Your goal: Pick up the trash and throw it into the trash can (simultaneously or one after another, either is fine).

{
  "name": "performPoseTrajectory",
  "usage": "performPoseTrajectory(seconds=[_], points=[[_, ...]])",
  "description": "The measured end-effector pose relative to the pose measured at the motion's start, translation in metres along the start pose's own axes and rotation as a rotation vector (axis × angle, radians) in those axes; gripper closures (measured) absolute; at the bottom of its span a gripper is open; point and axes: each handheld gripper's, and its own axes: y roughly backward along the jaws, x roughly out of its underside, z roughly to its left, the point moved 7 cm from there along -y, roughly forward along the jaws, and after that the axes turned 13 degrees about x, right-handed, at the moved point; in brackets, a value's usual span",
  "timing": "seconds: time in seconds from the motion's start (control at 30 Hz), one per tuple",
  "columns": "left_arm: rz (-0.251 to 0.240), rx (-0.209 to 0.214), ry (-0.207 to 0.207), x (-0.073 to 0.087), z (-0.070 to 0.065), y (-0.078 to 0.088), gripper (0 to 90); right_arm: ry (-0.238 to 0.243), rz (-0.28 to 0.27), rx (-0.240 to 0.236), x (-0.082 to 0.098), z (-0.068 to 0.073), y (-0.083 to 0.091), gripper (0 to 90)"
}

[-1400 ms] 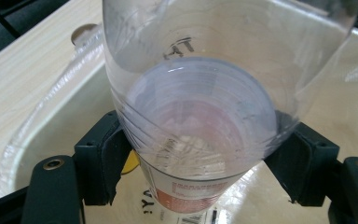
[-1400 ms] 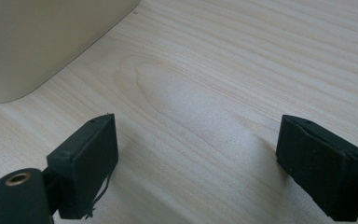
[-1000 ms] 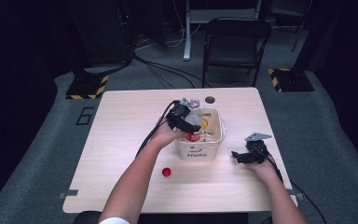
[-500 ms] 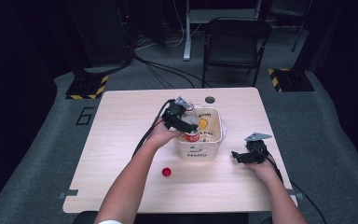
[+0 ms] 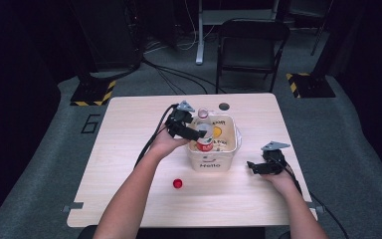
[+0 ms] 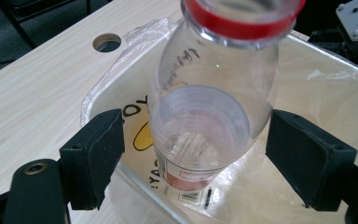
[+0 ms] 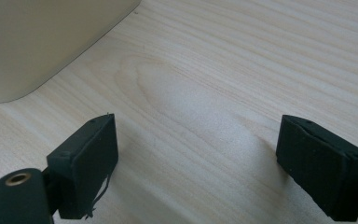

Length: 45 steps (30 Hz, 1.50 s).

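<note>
**Bottle let go inside the bin**

Since a second ago the left gripper has lifted a little and drawn back toward the table's left, and its jaws have just been opening: the bottle stands between the spread pads, clear of both, with a gap on each side.

Nearest the person, a small red cap lies alone on the wooden table. Just beyond it is the cream bin, lined with a thin clear bag (the word "Hello" shows on its front wall). In it sits the bottle, leaning, its open mouth up toward the left gripper. It is clear plastic, empty as far as can be seen, with a red ring at the neck and a red-and-white label low on its body.

The right gripper rests on the table right of the bin, jaws spread wide over bare wood, holding nothing.

Farther off, a round hole pierces the tabletop behind the bin.
</note>
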Motion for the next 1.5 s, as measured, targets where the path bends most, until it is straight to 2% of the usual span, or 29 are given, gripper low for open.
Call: performPoseTrajectory(seconds=[0.47, 0.7, 0.97, 1.3, 1.43, 1.5], points=[[-0.042, 0.024, -0.001, 0.005, -0.007, 0.019, 22.0, -0.001, 0.0, 0.0, 0.0, 0.0, 0.0, 12.1], [-0.079, 0.02, -0.001, 0.007, -0.008, 0.032, 24.5, 0.001, 0.0, -0.002, 0.0, 0.0, 0.0, 12.1], [-0.095, 0.012, 0.005, 0.013, -0.009, 0.045, 26.3, 0.001, 0.001, -0.002, 0.0, 0.0, 0.0, 12.1], [-0.128, 0.01, -0.003, 0.018, -0.016, 0.057, 35.8, 0.0, 0.001, -0.002, 0.0, 0.0, 0.0, 12.1], [-0.14, 0.027, 0.0, 0.019, -0.021, 0.061, 38.1, 0.0, 0.001, -0.003, 0.0, 0.0, 0.0, 12.1], [-0.145, 0.051, 0.006, 0.02, -0.025, 0.061, 39.1, 0.0, 0.001, -0.002, 0.0, 0.0, 0.0, 12.1]])
